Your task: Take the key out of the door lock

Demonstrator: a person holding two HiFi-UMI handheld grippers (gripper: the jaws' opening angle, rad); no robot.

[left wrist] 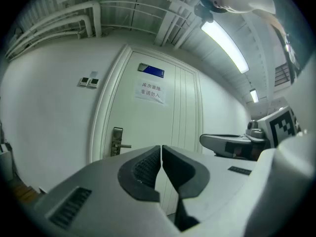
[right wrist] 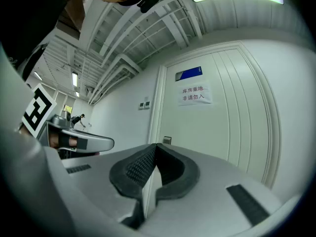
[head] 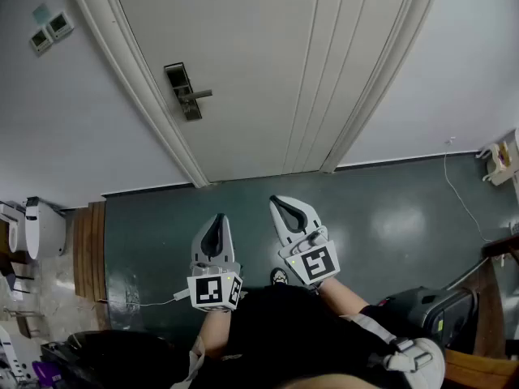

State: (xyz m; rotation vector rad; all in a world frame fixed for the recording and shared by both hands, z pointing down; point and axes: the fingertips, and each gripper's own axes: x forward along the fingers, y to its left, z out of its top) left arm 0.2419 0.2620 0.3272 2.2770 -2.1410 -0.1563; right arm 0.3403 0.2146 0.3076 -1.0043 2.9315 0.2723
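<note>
Facing a closed white door (head: 268,71), the two grippers are held low and side by side above a dark green floor (head: 389,217), well apart from the door. The left gripper (head: 217,222) is shown in its own view with its dark ribbed pads (left wrist: 143,168) brought together at the tips, and nothing is caught between them. The right gripper (head: 280,207) is likewise closed, its pads (right wrist: 138,169) meeting along a thin seam with nothing held. In the head view the right gripper is carried slightly further forward than the left and is tilted a little to the left. The door lock (head: 185,91), a metal plate with a lever handle (left wrist: 126,146) pointing toward the middle of the door, is mounted near the door's left edge, beside the frame. The key cannot be made out at the lock in any view, the plate being too small and far off. In the left gripper view the lock is seen above and to the left of the closed jaws, while in the right gripper view only its top is seen just over the jaw tips. A paper notice (left wrist: 150,91) is fixed high on the door, under a small blue sign (left wrist: 151,71). Two wall switches (head: 49,31) are set on the wall to the left of the frame. A long ceiling light (left wrist: 224,43) is lit overhead.
</note>
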